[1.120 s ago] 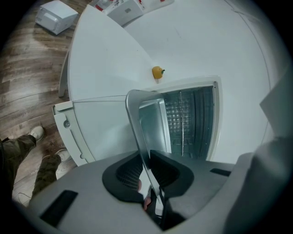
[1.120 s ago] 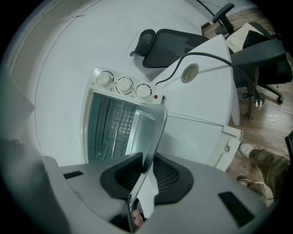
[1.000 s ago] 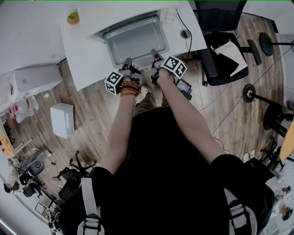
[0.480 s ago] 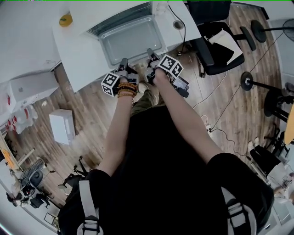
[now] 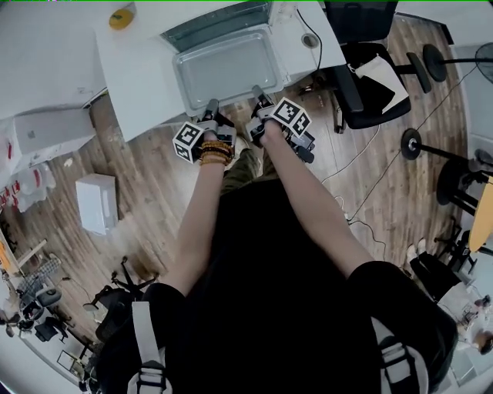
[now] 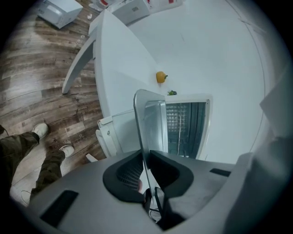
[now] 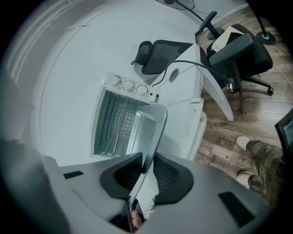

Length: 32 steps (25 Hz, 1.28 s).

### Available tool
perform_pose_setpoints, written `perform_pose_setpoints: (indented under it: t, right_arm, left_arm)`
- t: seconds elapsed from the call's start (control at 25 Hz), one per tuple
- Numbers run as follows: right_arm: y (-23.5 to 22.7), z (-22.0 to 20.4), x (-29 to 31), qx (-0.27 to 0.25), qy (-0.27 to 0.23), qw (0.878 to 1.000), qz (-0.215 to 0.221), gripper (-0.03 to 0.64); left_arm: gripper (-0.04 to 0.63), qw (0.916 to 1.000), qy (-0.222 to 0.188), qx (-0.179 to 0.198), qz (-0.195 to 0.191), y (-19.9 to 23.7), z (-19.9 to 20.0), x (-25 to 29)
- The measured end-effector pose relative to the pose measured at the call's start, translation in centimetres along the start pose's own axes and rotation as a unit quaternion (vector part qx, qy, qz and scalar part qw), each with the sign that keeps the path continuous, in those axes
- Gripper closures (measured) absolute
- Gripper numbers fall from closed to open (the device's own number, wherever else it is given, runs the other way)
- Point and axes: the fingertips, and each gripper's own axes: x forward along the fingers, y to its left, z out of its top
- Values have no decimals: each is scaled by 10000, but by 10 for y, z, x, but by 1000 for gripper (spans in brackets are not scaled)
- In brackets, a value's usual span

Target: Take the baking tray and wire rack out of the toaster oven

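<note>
A shiny metal baking tray (image 5: 225, 65) sticks out level from the white toaster oven (image 5: 216, 23) toward me, over the table's front edge. Its near rim is held at both corners. My left gripper (image 5: 210, 105) is shut on the rim's left part, which shows edge-on between the pads (image 6: 147, 137). My right gripper (image 5: 256, 94) is shut on the right part of the same rim (image 7: 152, 132). Behind the tray, the wire rack (image 6: 181, 122) still lies inside the oven cavity (image 7: 114, 119).
The oven stands on a white table (image 5: 139, 85) with a yellow object (image 5: 122, 17) at the back left and a cable (image 5: 311, 38) on the right. A black office chair (image 5: 371, 68) stands right of the table. A white box (image 5: 96, 202) sits on the wooden floor.
Both grippers have drawn back a little toward me with the tray between them. Their hold on the rim looks the same.
</note>
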Motion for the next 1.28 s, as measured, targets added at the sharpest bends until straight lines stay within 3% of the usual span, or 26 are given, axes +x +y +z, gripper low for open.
perform_pose_setpoints:
  t: [0.56, 0.96, 1.28]
  right_arm:
    - [28, -78, 36, -477, 986, 9939, 103, 531]
    - [50, -153, 59, -727, 1774, 9810, 296, 528]
    - [75, -215, 71, -1017, 2356, 9657, 411, 528]
  left_arm:
    - [535, 9940, -939, -547, -103, 19, 67, -55]
    - [537, 9827, -1694, -729, -177, 34, 123, -109]
    - [537, 9671, -2307, -1038, -272, 48, 165, -156]
